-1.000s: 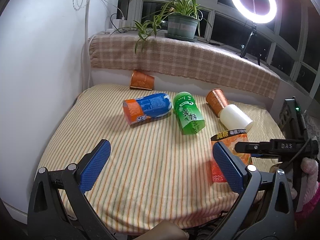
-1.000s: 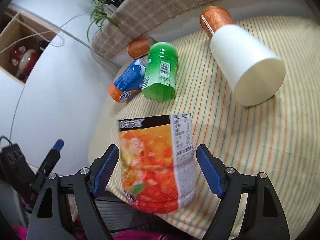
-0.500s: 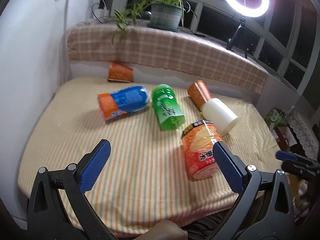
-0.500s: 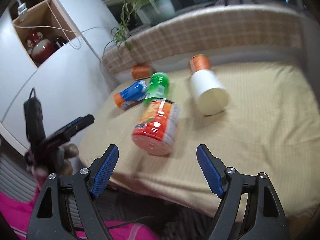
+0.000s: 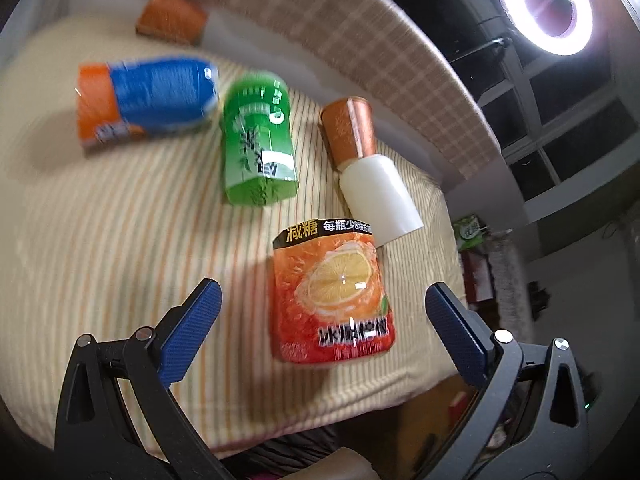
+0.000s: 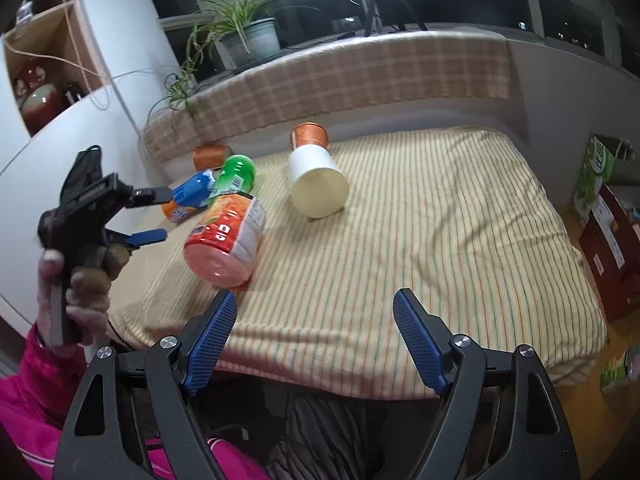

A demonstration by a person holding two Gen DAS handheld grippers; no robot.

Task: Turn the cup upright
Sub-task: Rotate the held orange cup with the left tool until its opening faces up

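Observation:
Several cups lie on their sides on the striped cloth. The orange lemon-print cup (image 5: 334,300) (image 6: 226,236) lies nearest, by the front edge. Behind it lie a white cup (image 5: 380,200) (image 6: 316,182), a copper cup (image 5: 348,128) (image 6: 310,136), a green cup (image 5: 256,140) (image 6: 236,174), a blue-and-orange cup (image 5: 144,96) (image 6: 188,196) and another copper cup (image 5: 172,20) (image 6: 210,156). My left gripper (image 5: 320,332) (image 6: 158,216) is open, its jaws either side of the orange cup but short of it. My right gripper (image 6: 316,340) is open and empty, off the front edge.
The table (image 6: 440,220) is covered with a striped cloth. A checked ledge (image 6: 360,76) with a potted plant (image 6: 248,40) runs along the back. A white cabinet (image 6: 60,160) stands left. Boxes (image 6: 612,232) stand on the floor at right. A ring light (image 5: 546,4) glows behind.
My left gripper has moved forward and right, up to the orange lemon cup. My right gripper has drawn back from that cup, which now lies on its side on the cloth.

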